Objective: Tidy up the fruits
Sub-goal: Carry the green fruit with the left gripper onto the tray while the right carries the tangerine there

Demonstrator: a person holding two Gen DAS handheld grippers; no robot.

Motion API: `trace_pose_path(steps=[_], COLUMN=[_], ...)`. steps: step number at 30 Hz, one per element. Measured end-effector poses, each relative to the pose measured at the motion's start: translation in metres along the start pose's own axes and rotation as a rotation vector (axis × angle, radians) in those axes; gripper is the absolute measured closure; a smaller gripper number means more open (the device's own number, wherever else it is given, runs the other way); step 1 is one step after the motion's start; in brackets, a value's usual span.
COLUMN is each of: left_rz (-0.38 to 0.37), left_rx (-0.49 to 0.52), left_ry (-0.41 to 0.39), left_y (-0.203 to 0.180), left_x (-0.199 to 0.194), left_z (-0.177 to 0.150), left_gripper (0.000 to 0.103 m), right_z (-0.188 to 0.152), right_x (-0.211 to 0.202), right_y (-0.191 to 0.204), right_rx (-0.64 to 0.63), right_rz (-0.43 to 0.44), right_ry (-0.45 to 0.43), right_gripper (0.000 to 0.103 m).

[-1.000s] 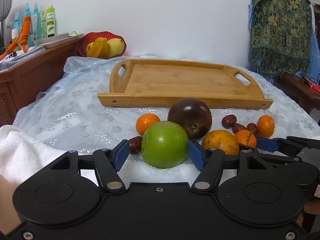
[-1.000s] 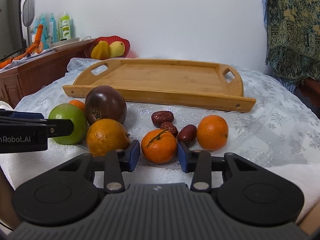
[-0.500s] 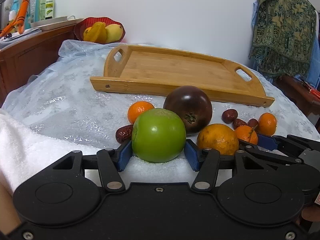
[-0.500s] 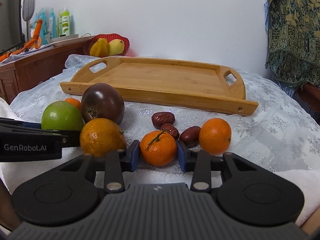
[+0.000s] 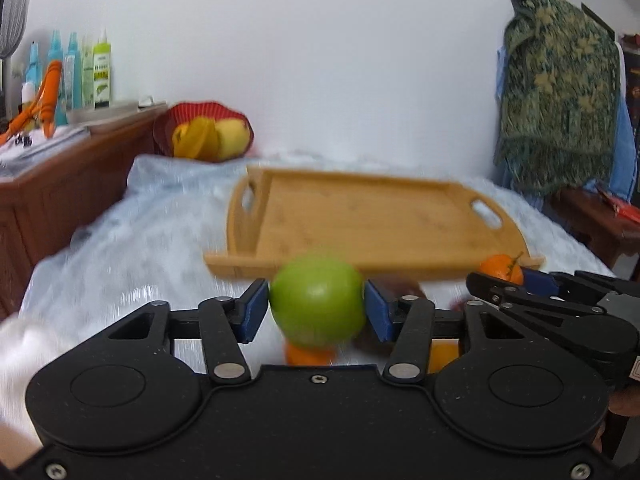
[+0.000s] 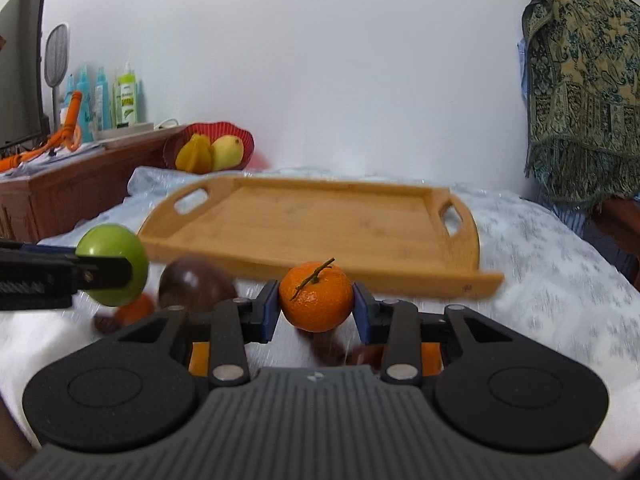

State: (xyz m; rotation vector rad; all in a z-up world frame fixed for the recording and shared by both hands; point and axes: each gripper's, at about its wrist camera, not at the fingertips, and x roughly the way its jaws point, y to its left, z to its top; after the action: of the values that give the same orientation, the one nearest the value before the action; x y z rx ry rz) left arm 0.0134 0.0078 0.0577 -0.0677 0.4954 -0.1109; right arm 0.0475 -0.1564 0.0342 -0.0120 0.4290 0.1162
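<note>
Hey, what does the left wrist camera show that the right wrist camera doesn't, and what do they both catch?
Only the left wrist view shows the left hand-held gripper head on, its jaws closing on the green apple. Only the right wrist view shows the dark purple fruit and the right hand-held gripper head on, clamping the stemmed mandarin. Both show the apple, the mandarin, the empty bamboo tray and the red fruit bowl.

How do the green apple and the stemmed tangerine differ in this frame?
The green apple is smooth, larger and sits between the left gripper's closing fingers; the tangerine is orange, dimpled, smaller, with a twig stem, gripped by the right gripper. Both are round, lifted off the cloth, in front of the wooden tray.
</note>
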Motion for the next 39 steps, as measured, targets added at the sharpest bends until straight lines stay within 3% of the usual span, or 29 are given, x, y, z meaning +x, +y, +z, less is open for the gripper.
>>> trace_pose_path(steps=[1, 3, 4, 8, 10, 13, 17, 19, 21, 23, 26, 34, 39], left_rz=[0.003, -0.012, -0.021, -0.025, -0.029, -0.021, -0.051, -0.061, -0.04, -0.005, 0.013, 0.126, 0.135], left_rx=[-0.008, -0.021, -0.008, 0.042, 0.01, 0.031, 0.028, 0.051, 0.099, 0.135, 0.121, 0.064, 0.034], left_ry=[0.009, 0.018, 0.011, 0.02, 0.07, 0.04, 0.005, -0.029, -0.069, -0.099, -0.112, -0.082, -0.023], left_y=[0.003, 0.009, 0.01, 0.011, 0.015, 0.015, 0.013, 0.012, 0.007, 0.002, 0.003, 0.023, 0.037], left_x=[0.007, 0.022, 0.028, 0.055, 0.068, 0.067, 0.051, 0.038, 0.026, 0.017, 0.008, 0.009, 0.016], left_z=[0.007, 0.018, 0.022, 0.026, 0.018, 0.009, -0.002, -0.011, -0.021, -0.029, -0.034, -0.039, -0.046], left_gripper=[0.057, 0.091, 0.101, 0.09, 0.09, 0.088, 0.065, 0.059, 0.053, 0.04, 0.028, 0.026, 0.031], right_z=[0.005, 0.014, 0.018, 0.029, 0.03, 0.029, 0.024, 0.021, 0.02, 0.019, 0.016, 0.01, 0.007], right_x=[0.005, 0.012, 0.015, 0.03, 0.037, 0.042, 0.043, 0.041, 0.039, 0.037, 0.036, 0.03, 0.028], right_y=[-0.003, -0.007, -0.01, -0.024, -0.032, -0.037, -0.036, -0.035, -0.033, -0.031, -0.029, -0.024, -0.023], right_rx=[0.002, -0.007, -0.015, -0.001, 0.049, 0.109, 0.12, 0.123, 0.12, 0.121, 0.122, 0.109, 0.113], right_rz=[-0.005, -0.022, -0.036, -0.071, -0.075, -0.072, -0.074, -0.068, -0.064, -0.059, -0.052, -0.048, -0.046], right_ry=[-0.009, -0.031, -0.041, -0.027, -0.002, 0.014, 0.026, 0.03, 0.027, 0.026, 0.033, 0.032, 0.037], right_gripper=[0.06, 0.06, 0.06, 0.06, 0.06, 0.06, 0.06, 0.06, 0.06, 0.059, 0.059, 0.059, 0.059])
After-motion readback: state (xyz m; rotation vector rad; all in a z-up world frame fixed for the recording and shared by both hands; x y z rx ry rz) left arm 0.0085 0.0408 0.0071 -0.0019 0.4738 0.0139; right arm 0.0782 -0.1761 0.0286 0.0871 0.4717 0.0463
